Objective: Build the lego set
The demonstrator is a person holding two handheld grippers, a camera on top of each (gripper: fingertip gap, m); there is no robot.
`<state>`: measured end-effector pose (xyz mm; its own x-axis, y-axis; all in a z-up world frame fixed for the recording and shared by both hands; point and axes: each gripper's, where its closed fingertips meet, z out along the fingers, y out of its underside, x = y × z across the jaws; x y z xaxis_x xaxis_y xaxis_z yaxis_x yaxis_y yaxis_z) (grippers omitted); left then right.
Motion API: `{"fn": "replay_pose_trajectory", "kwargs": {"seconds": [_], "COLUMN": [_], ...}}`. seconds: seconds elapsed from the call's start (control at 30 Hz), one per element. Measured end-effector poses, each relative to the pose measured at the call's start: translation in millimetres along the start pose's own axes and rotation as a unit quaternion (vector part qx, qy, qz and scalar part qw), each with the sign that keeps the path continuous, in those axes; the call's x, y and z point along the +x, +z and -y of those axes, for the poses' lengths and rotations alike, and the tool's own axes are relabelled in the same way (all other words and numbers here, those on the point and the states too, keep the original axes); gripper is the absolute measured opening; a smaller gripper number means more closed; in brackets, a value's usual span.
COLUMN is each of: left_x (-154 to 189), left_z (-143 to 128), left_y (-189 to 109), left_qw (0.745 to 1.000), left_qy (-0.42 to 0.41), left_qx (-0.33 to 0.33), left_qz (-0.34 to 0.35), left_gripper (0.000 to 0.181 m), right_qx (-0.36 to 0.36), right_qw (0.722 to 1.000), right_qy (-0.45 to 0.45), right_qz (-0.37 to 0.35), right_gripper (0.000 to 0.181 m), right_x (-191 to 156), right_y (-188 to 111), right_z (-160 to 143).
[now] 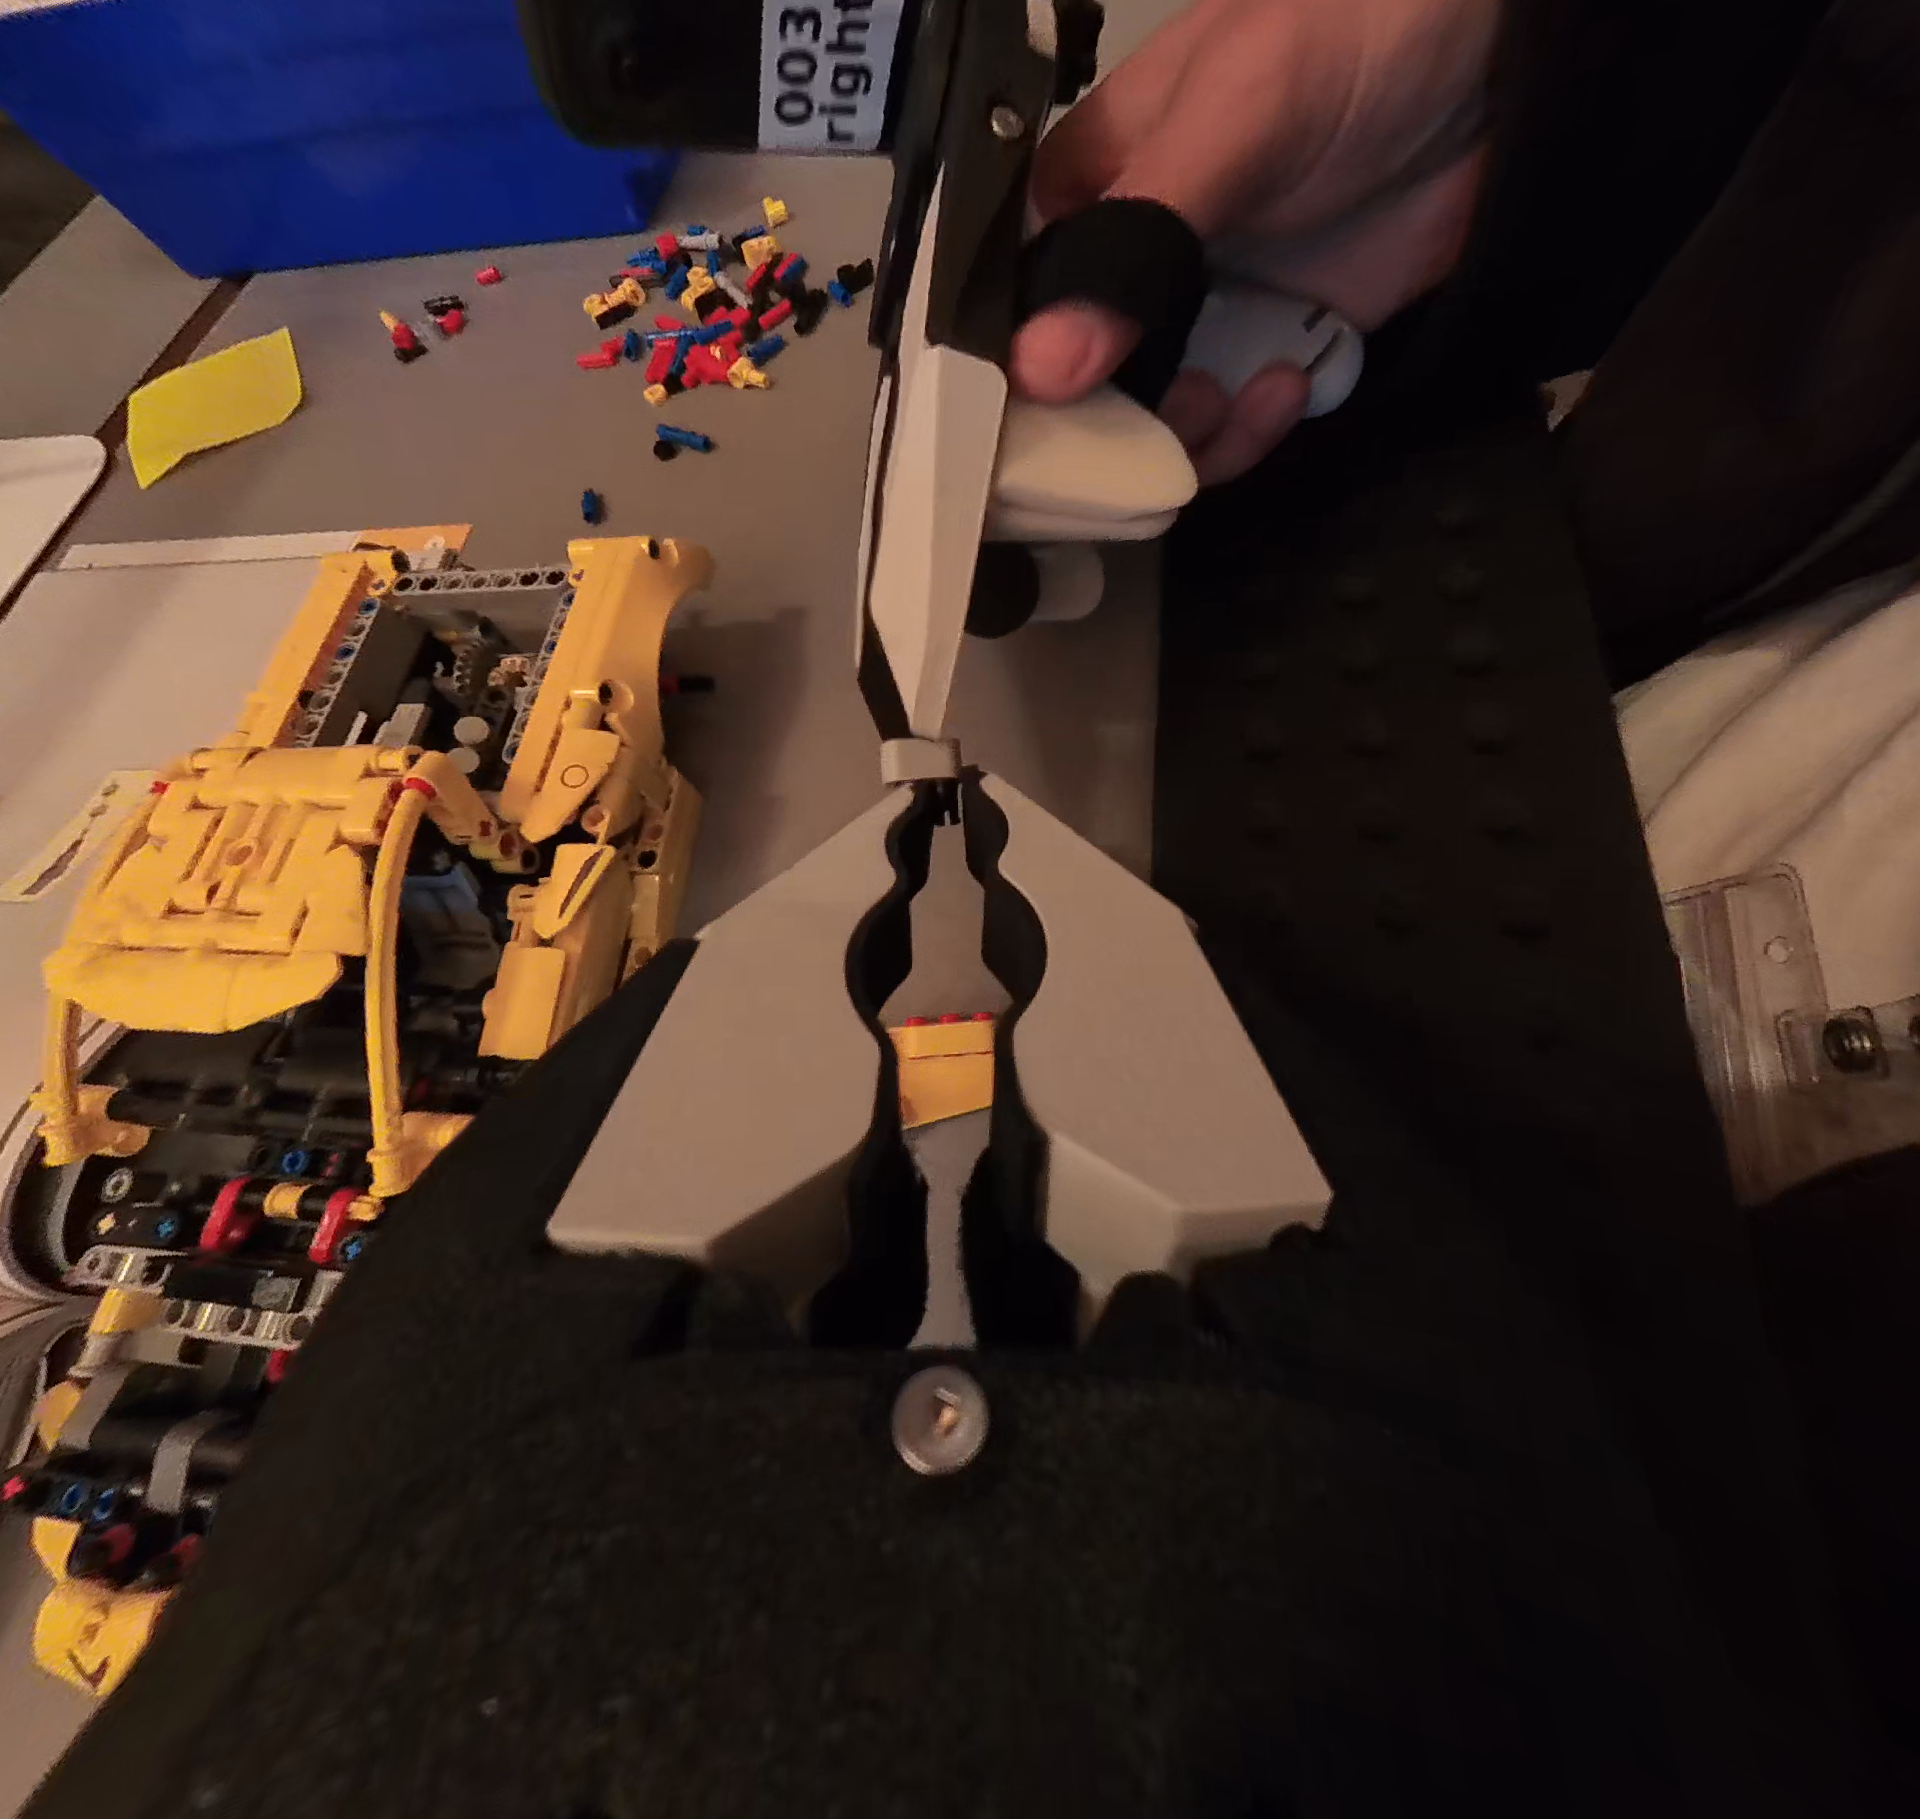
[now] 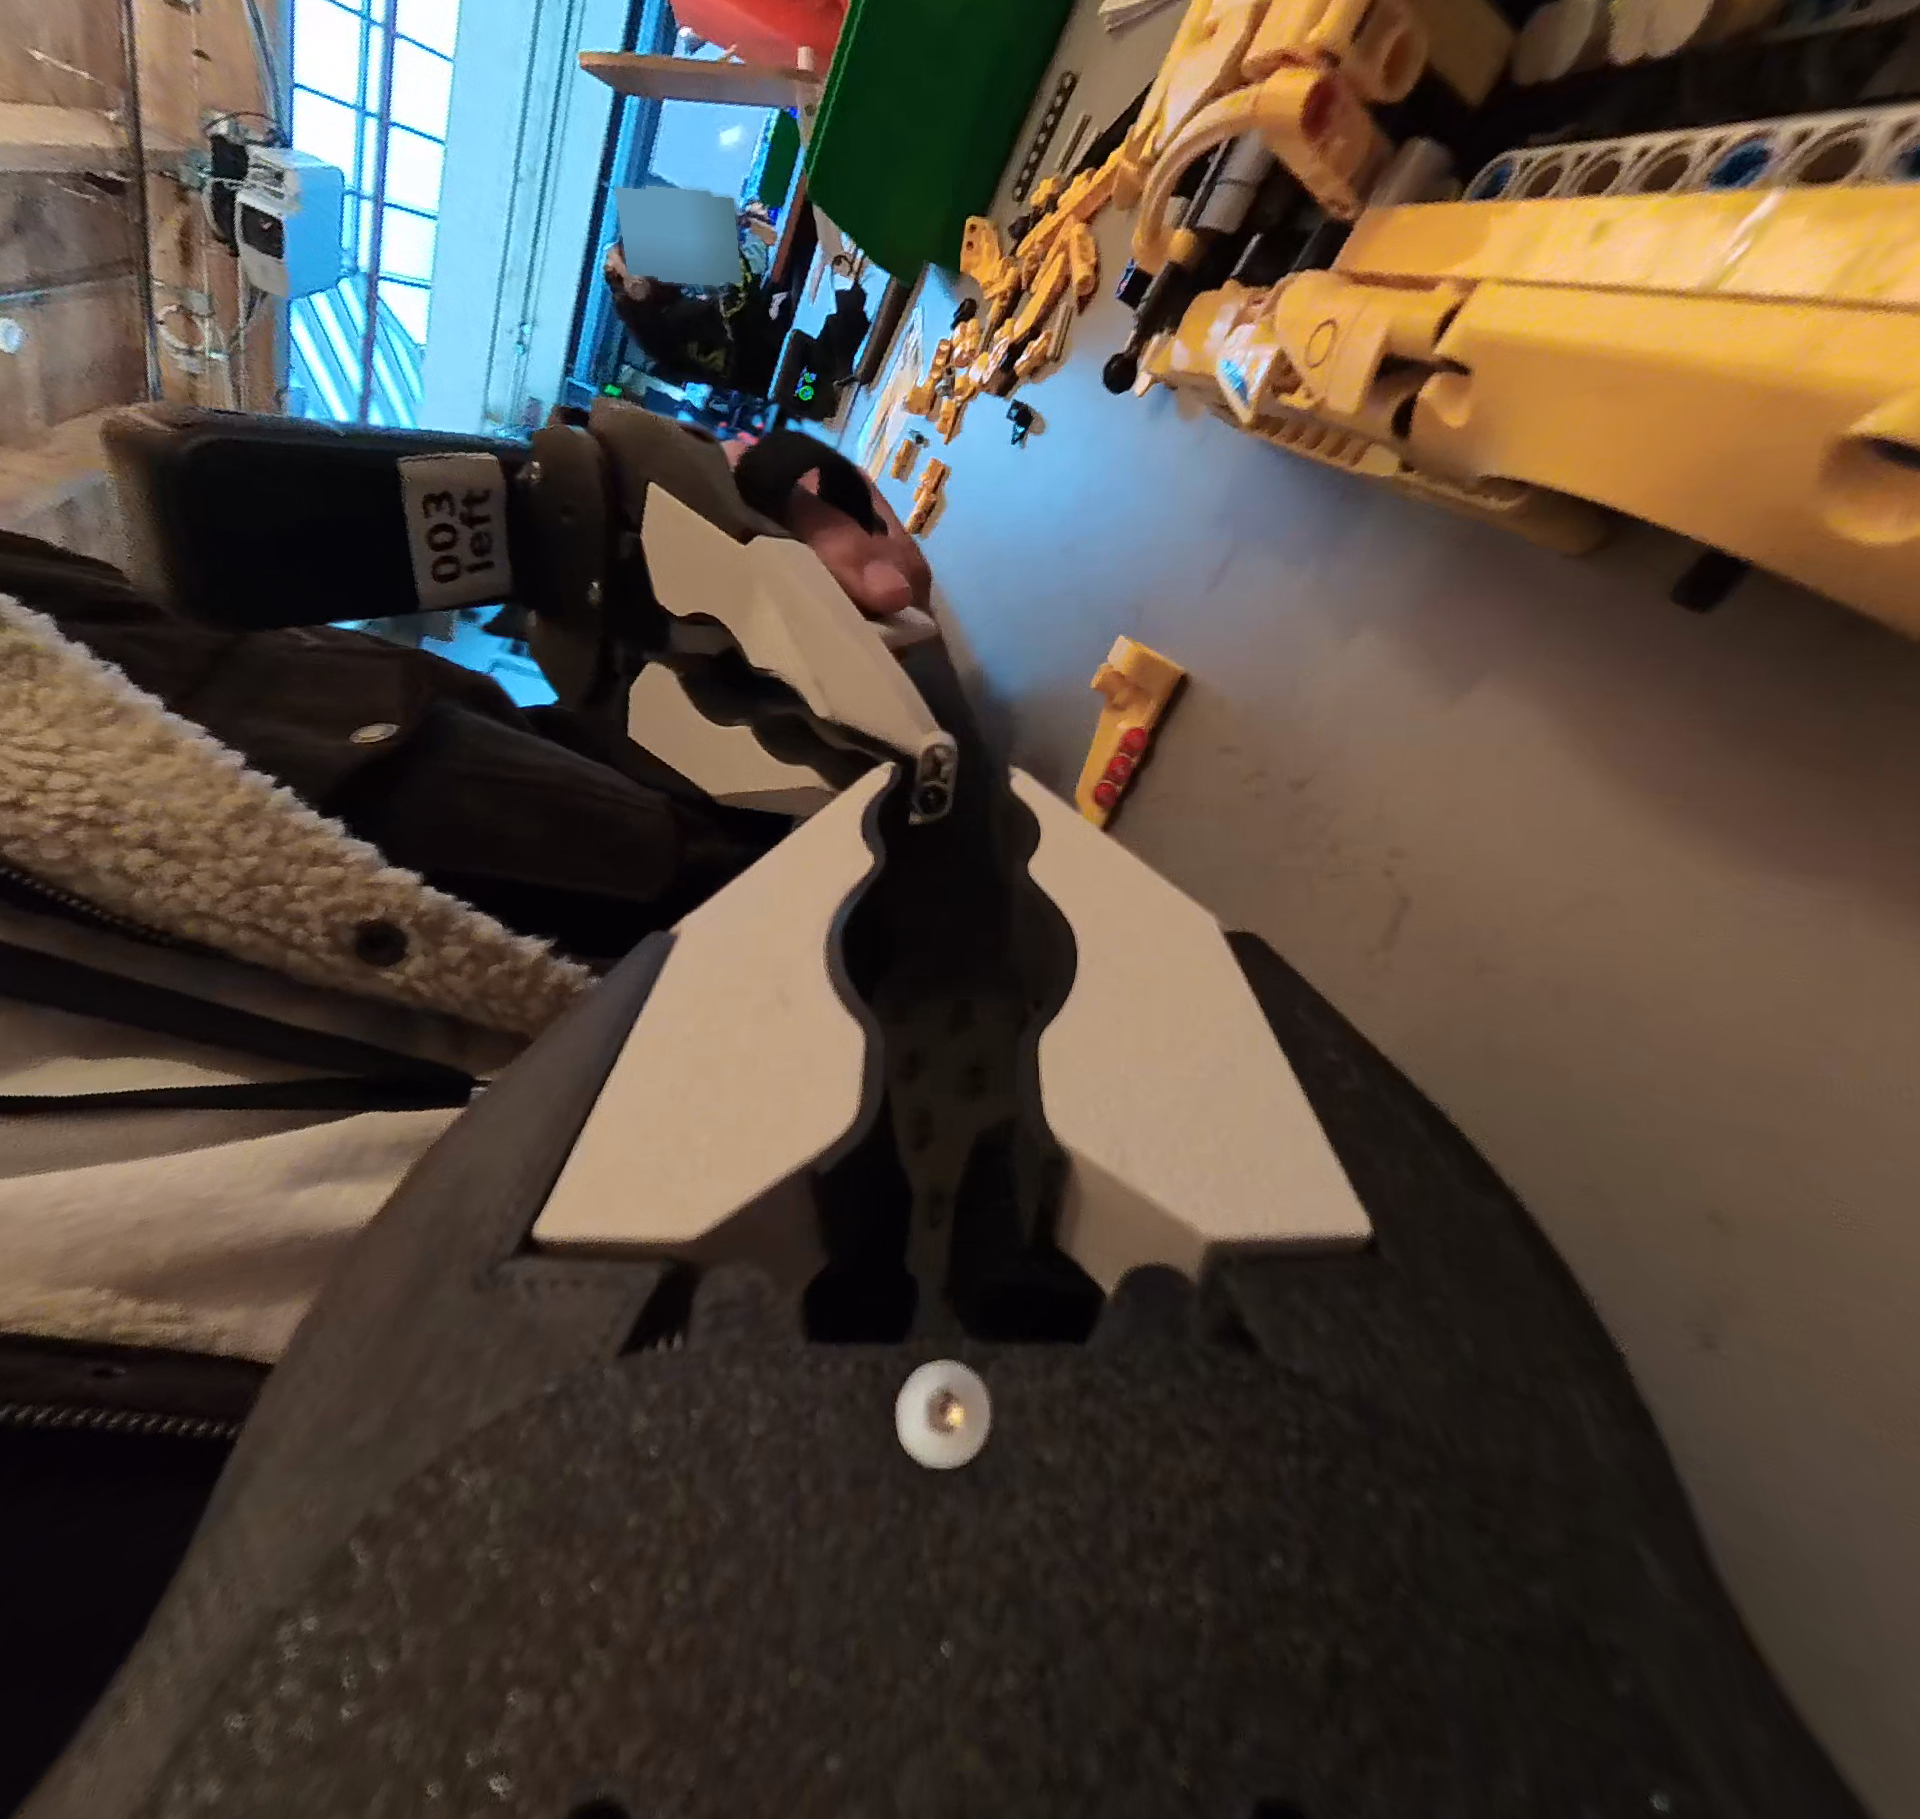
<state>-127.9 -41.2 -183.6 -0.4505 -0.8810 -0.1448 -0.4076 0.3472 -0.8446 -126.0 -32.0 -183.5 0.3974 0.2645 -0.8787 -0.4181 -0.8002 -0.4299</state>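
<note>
Small grey plastic connector piece [image 1: 918,759] pinched between two sets of fingers above the grey bench [image 1: 520,481].

The right gripper [image 1: 914,730] grips the connector from above; the left gripper [image 1: 940,803] is closed on its black pin end. One large yellow Lego vehicle [image 1: 364,886] sits left; one small yellow brick assembly [image 2: 1127,730] lies on the bench, beyond a scattered pile of small pieces [image 1: 707,315].

Model [image 1: 343,917] sitting on table [image 1: 831,481], loose pcs [image 1: 707,315] lying behind it, box [image 1: 312,107] standing behind those, grippers meeting to model's right
</note>
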Motion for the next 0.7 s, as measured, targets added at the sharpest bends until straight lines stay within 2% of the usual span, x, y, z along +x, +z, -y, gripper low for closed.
{"fn": "replay_pose_trajectory", "kwargs": {"seconds": [0.13, 0.63, 0.7], "left_x": [3, 4, 4], "left_z": [1, 4, -1], "left_y": [-1, -6, -10], "left_qw": [1.000, 1.000, 0.999], "left_qy": [0.003, -0.003, -0.030], "left_qx": [0.004, 0.019, 0.018], "left_qz": [-0.005, 0.000, -0.011], "left_gripper": [0.005, 0.005, 0.006], "right_qx": [-0.016, -0.010, -0.014], "right_qw": [1.000, 1.000, 1.000], "right_qy": [-0.001, 0.010, -0.012], "right_qz": [0.007, 0.028, 0.002], "right_gripper": [0.007, 0.006, 0.006], "right_x": [-5, -11, -6], "right_y": [6, 7, 6], "right_z": [-4, -3, -4]}}
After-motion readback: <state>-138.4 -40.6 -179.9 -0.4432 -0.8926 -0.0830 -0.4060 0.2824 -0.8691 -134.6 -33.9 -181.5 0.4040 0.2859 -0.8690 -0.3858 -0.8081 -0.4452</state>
